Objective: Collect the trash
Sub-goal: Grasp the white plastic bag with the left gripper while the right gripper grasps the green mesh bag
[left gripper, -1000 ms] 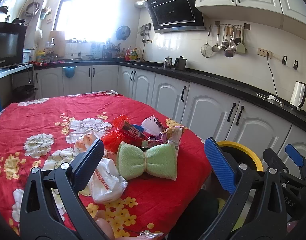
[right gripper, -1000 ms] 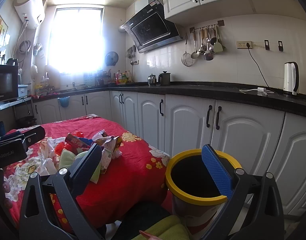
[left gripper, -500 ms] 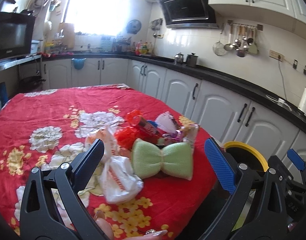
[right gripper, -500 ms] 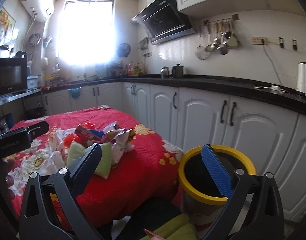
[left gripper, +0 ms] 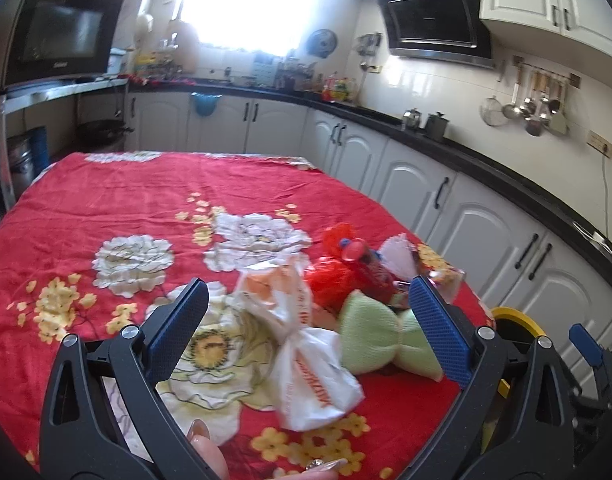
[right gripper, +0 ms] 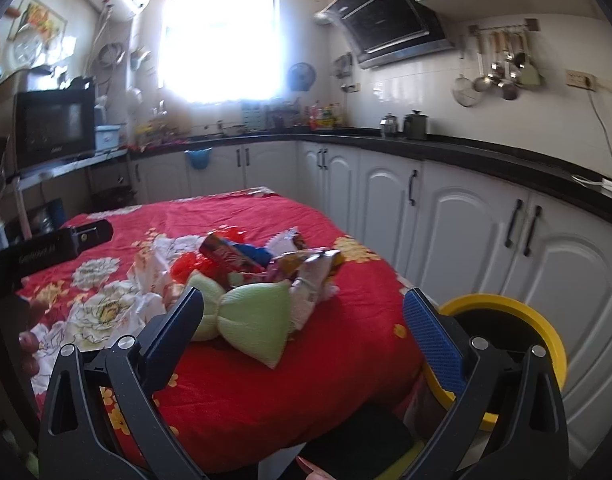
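A pile of trash lies on the red flowered tablecloth [left gripper: 146, 200]: a white plastic bag [left gripper: 309, 372], a green bow-shaped pouch [left gripper: 369, 336], red plastic [left gripper: 333, 276] and snack wrappers [right gripper: 306, 268]. My left gripper [left gripper: 306, 328] is open and empty, just above the white bag. My right gripper [right gripper: 302, 332] is open and empty, near the table's front edge, with the green pouch [right gripper: 254, 316] beyond its fingers. A yellow-rimmed bin [right gripper: 521, 320] stands on the floor to the right of the table; it also shows in the left wrist view [left gripper: 513, 320].
White cabinets under a black counter [right gripper: 485, 168] run along the right and back. A microwave [right gripper: 54, 124] stands on a shelf at the left. A dark seat [right gripper: 357, 440] sits below the table's front edge. The left gripper's body [right gripper: 46, 248] shows at left.
Both grippers have moved left and forward, closer to the trash pile. The bin has slid toward the right edge of both views. Both stay open.
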A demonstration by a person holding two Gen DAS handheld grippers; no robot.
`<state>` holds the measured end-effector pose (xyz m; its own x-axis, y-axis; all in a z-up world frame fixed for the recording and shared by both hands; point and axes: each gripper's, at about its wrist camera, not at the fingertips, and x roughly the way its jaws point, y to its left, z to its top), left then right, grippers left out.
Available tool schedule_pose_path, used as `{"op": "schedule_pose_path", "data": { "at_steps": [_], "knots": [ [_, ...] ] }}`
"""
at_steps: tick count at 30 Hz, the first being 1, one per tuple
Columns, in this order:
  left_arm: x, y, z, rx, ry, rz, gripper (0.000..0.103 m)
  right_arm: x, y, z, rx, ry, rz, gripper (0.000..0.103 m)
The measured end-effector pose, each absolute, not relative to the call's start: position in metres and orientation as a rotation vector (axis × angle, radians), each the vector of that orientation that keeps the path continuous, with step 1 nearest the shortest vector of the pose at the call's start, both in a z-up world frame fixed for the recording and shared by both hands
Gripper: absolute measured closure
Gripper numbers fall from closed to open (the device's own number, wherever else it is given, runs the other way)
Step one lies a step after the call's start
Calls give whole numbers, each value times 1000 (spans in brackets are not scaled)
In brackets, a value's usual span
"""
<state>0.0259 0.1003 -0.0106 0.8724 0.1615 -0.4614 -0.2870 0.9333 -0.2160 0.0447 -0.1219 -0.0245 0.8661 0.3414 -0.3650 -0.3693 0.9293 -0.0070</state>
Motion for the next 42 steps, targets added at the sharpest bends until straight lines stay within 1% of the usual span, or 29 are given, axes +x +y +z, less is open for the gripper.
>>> {"op": "schedule_pose_path", "data": {
  "at_steps": [5, 17, 19, 21, 23, 25, 27, 28, 29, 30, 32, 34, 35, 36, 37, 38, 39, 40, 42],
  "knots": [
    [35, 121, -20, -318, 498, 272, 11, 63, -107, -31, -89, 413, 426, 6],
    [74, 138, -60, -442, 713, 208, 11, 131, -87, -71, -54, 606, 483, 7],
    [79, 139, -63, -458, 724, 192, 11, 139, -85, -76, -36, 636, 496, 10],
    [87, 140, -66, -460, 736, 192, 11, 143, -83, -79, -30, 657, 507, 18],
    [92, 140, -69, -474, 745, 179, 11, 147, -81, -82, -18, 678, 523, 20],
    [95, 142, -76, -508, 759, 164, 11, 152, -80, -87, -5, 704, 536, 24],
    [97, 142, -83, -518, 782, 164, 11, 155, -81, -91, 15, 732, 546, 32],
    [97, 143, -87, -523, 792, 165, 11, 156, -81, -92, 24, 742, 550, 34],
    [96, 144, -91, -540, 797, 157, 12, 155, -82, -93, 31, 750, 555, 37],
    [96, 145, -93, -553, 804, 154, 15, 154, -82, -94, 36, 757, 563, 42],
    [93, 147, -97, -577, 808, 141, 17, 152, -84, -94, 53, 766, 577, 46],
    [90, 147, -95, -577, 803, 132, 20, 148, -85, -94, 61, 768, 584, 51],
    [89, 146, -94, -579, 804, 120, 25, 146, -88, -93, 63, 767, 582, 52],
    [89, 145, -94, -580, 805, 112, 28, 144, -90, -92, 70, 768, 584, 53],
    [88, 144, -93, -583, 807, 99, 29, 141, -92, -93, 80, 772, 589, 54],
    [88, 143, -94, -585, 810, 92, 31, 140, -93, -92, 92, 777, 593, 54],
    [87, 143, -95, -597, 816, 72, 38, 138, -96, -92, 109, 784, 602, 54],
    [87, 142, -96, -610, 818, 55, 39, 138, -97, -93, 116, 787, 609, 54],
    [87, 138, -96, -609, 824, 26, 49, 137, -99, -92, 123, 786, 618, 54]
  ]
}}
